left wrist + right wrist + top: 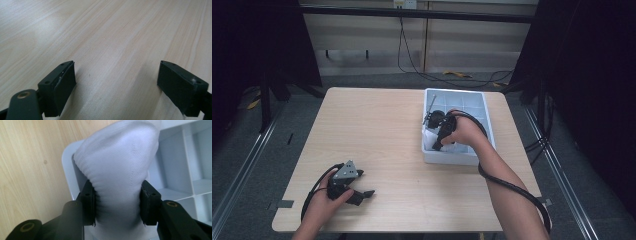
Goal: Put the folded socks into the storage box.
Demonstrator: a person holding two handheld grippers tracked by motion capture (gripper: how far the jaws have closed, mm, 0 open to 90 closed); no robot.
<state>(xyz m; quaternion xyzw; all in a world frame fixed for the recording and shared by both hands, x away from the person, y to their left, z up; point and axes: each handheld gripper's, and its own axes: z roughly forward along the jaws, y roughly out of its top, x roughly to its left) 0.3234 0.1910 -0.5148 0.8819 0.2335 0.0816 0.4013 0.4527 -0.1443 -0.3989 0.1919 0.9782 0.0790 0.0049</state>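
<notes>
On the left, the left gripper (354, 192) rests low on the bare tabletop (382, 130) near the person's edge, its fingers (58, 87) spread wide with nothing but wood grain between them. Further right, the right gripper (443, 134) reaches down into the near left part of the white compartment tray (484, 107), which sits on the right half of the tabletop. In the right gripper view its fingers (88, 202) pinch a bundle of white knit cloth (117, 170), perhaps a rolled sock, around its middle, and the fabric bulges out above the pads and narrows where they press. That waist suggests a soft, springy, very light thing that gives under pressure rather than resisting it. It should not break or slide easily, since the ribbed knit offers friction, but it may unroll or sag if held by a loose edge. The sound place to take it looks like the thick middle of the bundle, squeezed enough to gather several layers. The cloth hangs over a cell at the tray's corner, just inside its wall, near the bare wood.
</notes>
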